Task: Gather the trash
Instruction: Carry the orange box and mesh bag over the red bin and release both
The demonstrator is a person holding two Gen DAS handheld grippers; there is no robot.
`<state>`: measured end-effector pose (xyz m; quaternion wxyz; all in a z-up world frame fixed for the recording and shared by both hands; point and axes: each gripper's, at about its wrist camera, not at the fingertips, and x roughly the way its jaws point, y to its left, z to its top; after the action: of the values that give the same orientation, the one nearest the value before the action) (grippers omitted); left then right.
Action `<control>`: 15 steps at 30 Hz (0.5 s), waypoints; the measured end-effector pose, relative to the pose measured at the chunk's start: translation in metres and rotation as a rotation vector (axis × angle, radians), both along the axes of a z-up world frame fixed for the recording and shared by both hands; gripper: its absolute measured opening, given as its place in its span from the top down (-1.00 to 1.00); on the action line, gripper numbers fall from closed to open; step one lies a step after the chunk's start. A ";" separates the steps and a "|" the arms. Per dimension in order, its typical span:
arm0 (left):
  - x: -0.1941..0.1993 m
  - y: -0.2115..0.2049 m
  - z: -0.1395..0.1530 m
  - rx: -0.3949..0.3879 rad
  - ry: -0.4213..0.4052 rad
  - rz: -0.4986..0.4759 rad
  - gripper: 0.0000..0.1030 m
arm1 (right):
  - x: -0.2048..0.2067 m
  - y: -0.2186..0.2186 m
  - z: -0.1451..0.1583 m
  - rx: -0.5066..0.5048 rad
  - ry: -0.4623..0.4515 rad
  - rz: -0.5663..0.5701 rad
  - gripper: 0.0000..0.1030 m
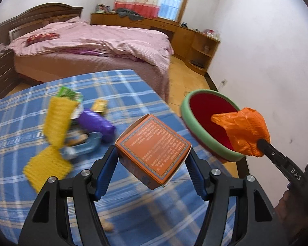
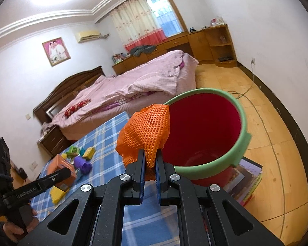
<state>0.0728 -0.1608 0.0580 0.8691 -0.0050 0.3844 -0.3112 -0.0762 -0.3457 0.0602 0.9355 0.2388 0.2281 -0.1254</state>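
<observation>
Two pieces of trash are in transit at once, and neither has landed in the bin yet. From the left wrist view, the left gripper (image 1: 153, 160) clamps an orange cardboard box (image 1: 153, 150) between its blue pads at the centre of the frame, lifted above the blue plaid cloth (image 1: 20, 119). At the right edge the right gripper (image 1: 260, 142) comes in from the lower right, pinching a crumpled orange foam net (image 1: 243, 131) that hangs over the near rim of the red bucket with a green rim (image 1: 203, 102). Left of centre a blurred heap waits on the cloth: a yellow foam net (image 1: 58, 121), a purple wrapper (image 1: 97, 124), a green packet (image 1: 66, 93), a small gold packet (image 1: 100, 105) and something clear and bluish I cannot make out. From the right wrist view, the right gripper (image 2: 149, 160) sits bottom centre, its jaws nearly together with the orange foam net (image 2: 147, 129) squeezed between them, held just left of the bucket's mouth, overlapping its rim. The red bucket (image 2: 203, 123) looks empty inside as far as I can see, and stands on a stack of books (image 2: 249, 181) at the lower right. At the lower left the left gripper (image 2: 68, 169) carries the orange box (image 2: 58, 164), with the heap behind it. By my reckoning the job is barely begun: the net is nearest to being dropped, the box needs to travel right to the bucket, and the whole pile remains.
</observation>
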 end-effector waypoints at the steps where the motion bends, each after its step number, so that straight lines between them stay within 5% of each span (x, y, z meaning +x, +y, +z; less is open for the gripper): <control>1: 0.000 -0.007 0.000 0.004 0.002 -0.014 -0.29 | -0.002 -0.005 -0.001 0.001 -0.003 -0.012 0.84; 15: 0.002 -0.110 -0.012 0.061 -0.005 -0.176 -0.29 | 0.004 -0.062 -0.022 0.011 0.044 -0.082 0.84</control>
<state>0.0751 -0.2708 0.0457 0.8391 0.0559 0.3905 -0.3746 -0.0727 -0.4075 0.0380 0.9231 0.2503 0.2391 -0.1677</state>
